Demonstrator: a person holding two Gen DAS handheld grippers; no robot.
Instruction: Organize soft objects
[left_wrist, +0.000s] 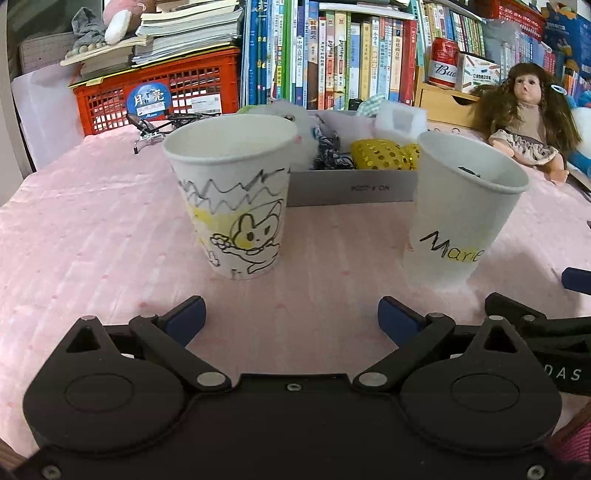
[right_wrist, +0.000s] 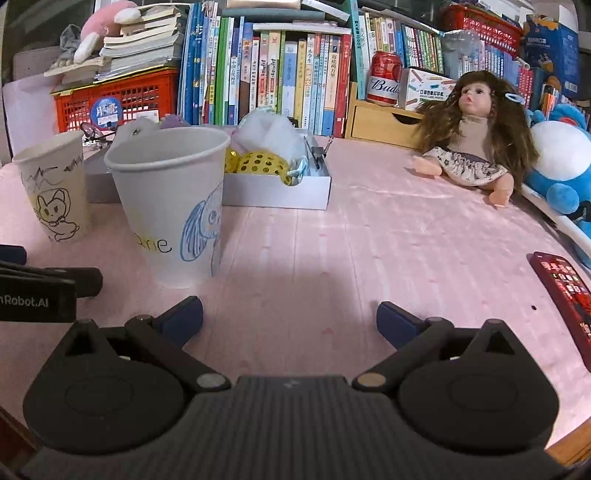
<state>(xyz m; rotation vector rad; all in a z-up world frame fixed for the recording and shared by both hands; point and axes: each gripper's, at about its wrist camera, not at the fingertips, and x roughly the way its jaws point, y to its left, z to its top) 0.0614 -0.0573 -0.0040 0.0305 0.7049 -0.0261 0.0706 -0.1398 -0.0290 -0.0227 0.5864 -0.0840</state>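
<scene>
Ahead of the wide-open, empty left gripper (left_wrist: 291, 314) and right gripper (right_wrist: 290, 315), the grey cardboard box (left_wrist: 351, 190) is partly hidden by two white paper cups (left_wrist: 231, 195) on pink quilted cloth (right_wrist: 369, 240).

We note two upright paper cups, fox-drawing cup (left_wrist: 236, 206) and "Marie" cup (left_wrist: 461, 218), mid-cloth before a grey box (right_wrist: 273, 188) holding yellow sequined fabric (right_wrist: 260, 164), white stuffing (right_wrist: 269, 133).
</scene>
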